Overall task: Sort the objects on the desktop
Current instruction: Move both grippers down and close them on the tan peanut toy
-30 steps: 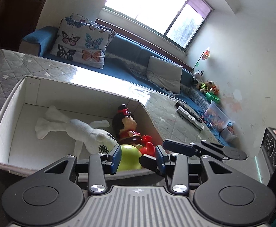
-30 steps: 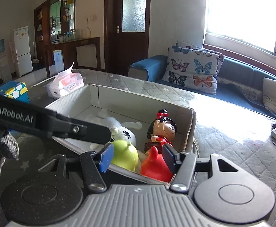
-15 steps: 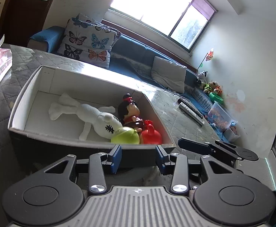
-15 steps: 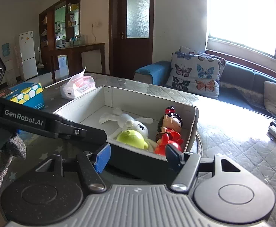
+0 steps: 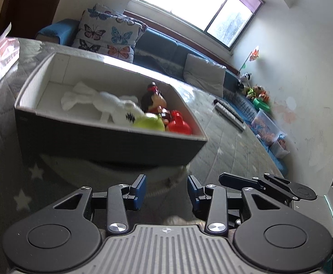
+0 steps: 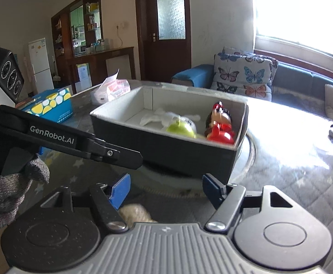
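Box [image 5: 102, 141] w/ toys sits ahead of both empty, spread tools.

Black grippers [image 5: 166, 188] w/ blue pads [image 6: 120, 188], grey knit glove [image 6: 13, 187].

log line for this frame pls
left gripper: open, empty | right gripper: open, empty | box: holds green toy, red toy, doll, white plush
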The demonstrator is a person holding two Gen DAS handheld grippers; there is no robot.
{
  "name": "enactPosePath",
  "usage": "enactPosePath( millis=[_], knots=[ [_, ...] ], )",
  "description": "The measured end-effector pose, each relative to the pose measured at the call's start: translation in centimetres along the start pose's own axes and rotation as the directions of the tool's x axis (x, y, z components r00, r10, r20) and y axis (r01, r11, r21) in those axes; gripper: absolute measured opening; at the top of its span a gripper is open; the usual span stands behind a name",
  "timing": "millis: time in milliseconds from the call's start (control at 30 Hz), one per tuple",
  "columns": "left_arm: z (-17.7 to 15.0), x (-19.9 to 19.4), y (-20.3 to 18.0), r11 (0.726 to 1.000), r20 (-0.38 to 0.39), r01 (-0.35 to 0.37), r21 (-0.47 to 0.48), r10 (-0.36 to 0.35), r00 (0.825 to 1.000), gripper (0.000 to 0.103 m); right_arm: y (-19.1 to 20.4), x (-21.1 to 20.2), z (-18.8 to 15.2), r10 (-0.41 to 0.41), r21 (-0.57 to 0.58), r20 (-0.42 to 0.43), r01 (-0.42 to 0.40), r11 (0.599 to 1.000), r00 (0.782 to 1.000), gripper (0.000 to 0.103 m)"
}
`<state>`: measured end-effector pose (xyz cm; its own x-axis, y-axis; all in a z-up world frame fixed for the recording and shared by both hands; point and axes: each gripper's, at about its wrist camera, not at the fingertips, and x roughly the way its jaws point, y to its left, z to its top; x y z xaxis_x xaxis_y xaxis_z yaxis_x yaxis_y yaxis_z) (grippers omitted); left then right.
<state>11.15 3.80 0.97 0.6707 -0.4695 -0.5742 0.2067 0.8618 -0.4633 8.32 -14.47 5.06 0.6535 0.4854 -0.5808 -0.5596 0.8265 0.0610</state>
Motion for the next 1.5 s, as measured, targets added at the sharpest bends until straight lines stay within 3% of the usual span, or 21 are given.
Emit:
enactPosePath(
  millis=[567,1500],
  knots=[
    [-2.9,0.6,-0.1,0.999,-0.077,0.01,-0.037,-0.013,0.997,0.042,0.9,0.3,-3.7,0.035,0.038,-0.077,-0.032,0.999,0.996,0.072],
    [-3.6,1.7,0.7,0.993,-0.103,0.013,-0.12,-0.025,0.994,0.042,1.5,1.3,-4.6,0.045,0.057,-0.094,-0.04,0.998,0.995,0.07]
  ],
)
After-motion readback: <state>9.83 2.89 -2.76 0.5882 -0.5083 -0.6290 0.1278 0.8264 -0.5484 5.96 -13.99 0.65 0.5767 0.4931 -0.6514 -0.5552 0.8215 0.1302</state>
